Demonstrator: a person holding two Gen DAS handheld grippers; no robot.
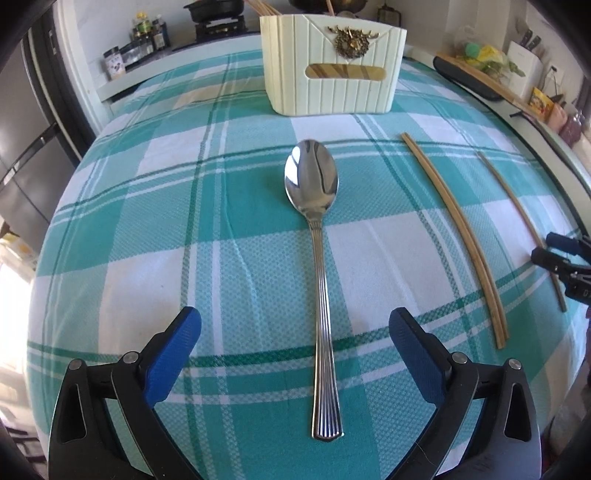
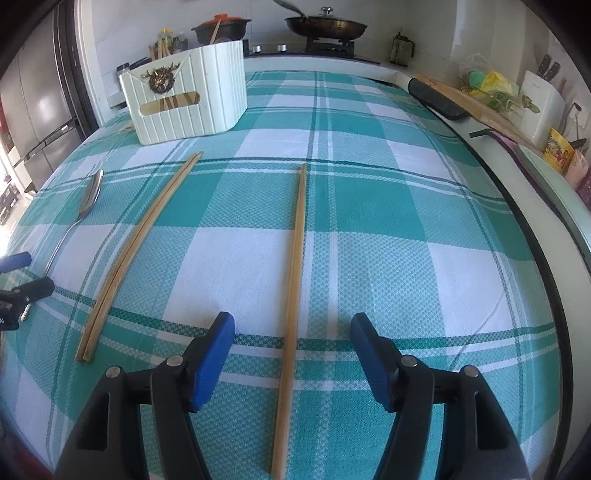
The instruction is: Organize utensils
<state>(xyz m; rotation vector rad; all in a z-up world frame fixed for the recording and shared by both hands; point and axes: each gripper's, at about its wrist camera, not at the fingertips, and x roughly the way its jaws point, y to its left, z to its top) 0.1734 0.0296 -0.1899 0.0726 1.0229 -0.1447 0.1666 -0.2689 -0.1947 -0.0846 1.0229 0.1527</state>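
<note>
Two tongs are over the desk [image 2: 388, 221], which is covered with a teal and white plaid cloth [image 1: 166, 229].

Left tongs [image 1: 295, 328]: released, blue pads spread wide. A steel spoon [image 1: 319, 295] lies flat on the cloth between the pads, touching neither. Its ribbed handle end sits nearest, just behind the pad tips; its bowl lies beyond them, pointing away.

Right tongs [image 2: 292, 334]: released, pads parted less widely. A single bamboo chopstick [image 2: 293, 295] lies flat between the pads, clear of both. It runs from under the tongs straight ahead across the cloth.

Between the two tongs lies a pair of chopsticks [image 2: 136, 254], side by side and touching, flat on the cloth. They sit to the left of the right tongs and to the right of the left tongs, apart from both the spoon and the single chopstick.

Beyond the left tongs, past the spoon's bowl, stands a cream ribbed utensil holder [image 1: 332, 66], upright, with a brass ornament [image 1: 349, 40] on its face and a slot below it. Chopstick ends show above its rim at the left. From the right tongs it stands ahead and to the left.

Farthest off, past the cloth, a stove [image 2: 325, 46] carries a lidded frying pan [image 2: 325, 24] and a black pot with an orange lid [image 2: 221, 26].
</note>
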